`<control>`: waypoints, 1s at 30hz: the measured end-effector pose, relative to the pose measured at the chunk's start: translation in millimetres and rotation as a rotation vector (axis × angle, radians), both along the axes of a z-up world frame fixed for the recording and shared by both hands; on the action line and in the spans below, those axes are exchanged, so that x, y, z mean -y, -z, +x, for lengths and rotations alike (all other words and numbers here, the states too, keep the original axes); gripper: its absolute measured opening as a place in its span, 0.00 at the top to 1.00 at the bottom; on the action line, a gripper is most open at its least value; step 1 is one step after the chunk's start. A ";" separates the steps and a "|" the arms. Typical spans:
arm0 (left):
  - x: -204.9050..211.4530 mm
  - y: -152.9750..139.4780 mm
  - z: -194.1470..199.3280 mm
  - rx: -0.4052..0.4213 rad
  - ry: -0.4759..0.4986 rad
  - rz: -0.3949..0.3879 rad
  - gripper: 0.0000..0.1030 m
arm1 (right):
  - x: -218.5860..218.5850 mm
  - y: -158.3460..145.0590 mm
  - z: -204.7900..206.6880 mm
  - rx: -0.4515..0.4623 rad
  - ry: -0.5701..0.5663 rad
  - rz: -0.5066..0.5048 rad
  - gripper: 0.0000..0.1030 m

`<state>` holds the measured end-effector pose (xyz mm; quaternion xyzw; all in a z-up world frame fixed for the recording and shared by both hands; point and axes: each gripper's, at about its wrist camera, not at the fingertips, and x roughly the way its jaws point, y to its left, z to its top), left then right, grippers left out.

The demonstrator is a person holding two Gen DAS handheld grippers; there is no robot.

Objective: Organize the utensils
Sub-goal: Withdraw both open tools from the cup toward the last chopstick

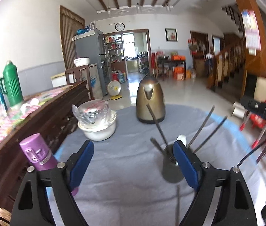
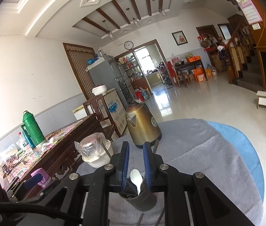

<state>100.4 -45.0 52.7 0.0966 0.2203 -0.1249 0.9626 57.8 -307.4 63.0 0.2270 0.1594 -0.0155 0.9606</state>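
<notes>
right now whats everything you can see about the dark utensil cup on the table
The dark utensil cup is a grey-black cylinder, matte, material unclear, standing upright on the grey cloth near the table's front. It holds a white spoon, fork tines near the rim, and several long thin metal handles fanning outward. The left gripper stands open, one blue pad crossing the cup's rim in view. The right gripper hovers just above, jaws slightly apart around the spoon's bowl.
</notes>
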 end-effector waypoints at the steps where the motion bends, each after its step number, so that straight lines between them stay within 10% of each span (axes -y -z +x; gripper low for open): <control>1: 2.7 1.7 -3.9 0.004 0.001 0.022 0.13 | 0.1 2.5 -0.4 -0.008 0.001 0.004 0.82; 30: 12.0 32.7 -18.2 -0.101 -0.057 0.135 0.11 | 4.0 94.9 -36.3 -0.276 -0.026 0.047 0.82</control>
